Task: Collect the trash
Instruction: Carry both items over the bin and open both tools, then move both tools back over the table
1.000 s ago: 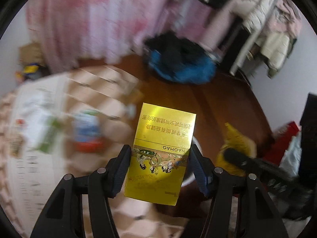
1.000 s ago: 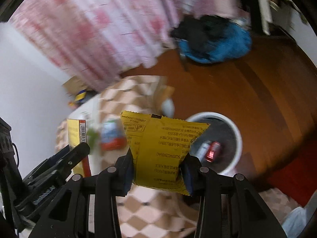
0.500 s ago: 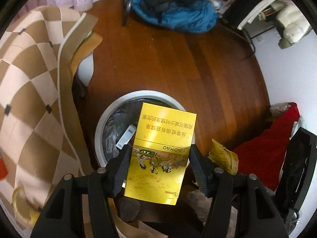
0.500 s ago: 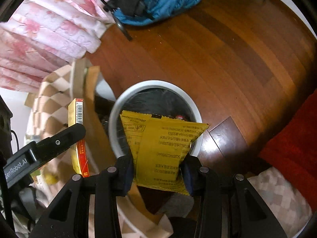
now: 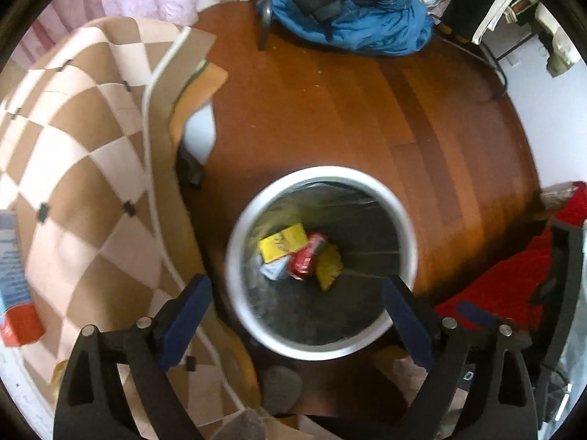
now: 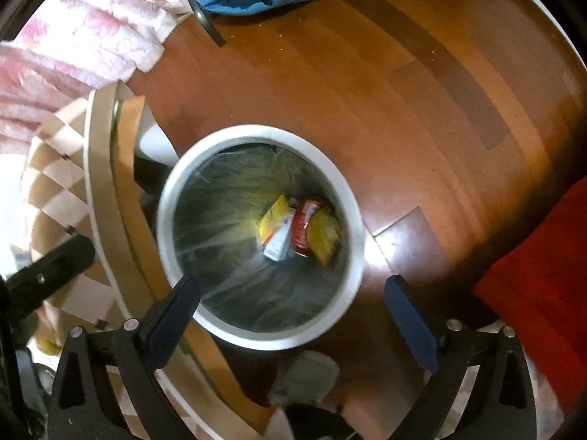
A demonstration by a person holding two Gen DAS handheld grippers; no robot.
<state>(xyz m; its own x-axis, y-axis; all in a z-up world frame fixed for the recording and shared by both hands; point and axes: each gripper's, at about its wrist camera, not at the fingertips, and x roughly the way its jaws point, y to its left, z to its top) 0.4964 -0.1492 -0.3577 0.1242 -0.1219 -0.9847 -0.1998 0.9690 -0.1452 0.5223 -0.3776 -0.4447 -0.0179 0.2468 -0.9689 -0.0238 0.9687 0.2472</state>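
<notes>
We find the bin (image 5: 234,256) under both sets of jaws. The left gripper (image 5: 297,308) and right gripper (image 6: 293,304) are opening, jaws spread, nothing between them. Below lie a yellow box (image 5: 282,242), a can (image 5: 306,258) and, seemingly, a wrapper (image 6: 323,234).

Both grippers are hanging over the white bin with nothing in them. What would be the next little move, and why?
Probably lift both away from the bin and swing back toward the checkered table. The left gripper and right gripper are opening with nothing between the jaws, and the yellow box, red can and yellow wrapper already lie inside. An orange-capped item remains on the table.
</notes>
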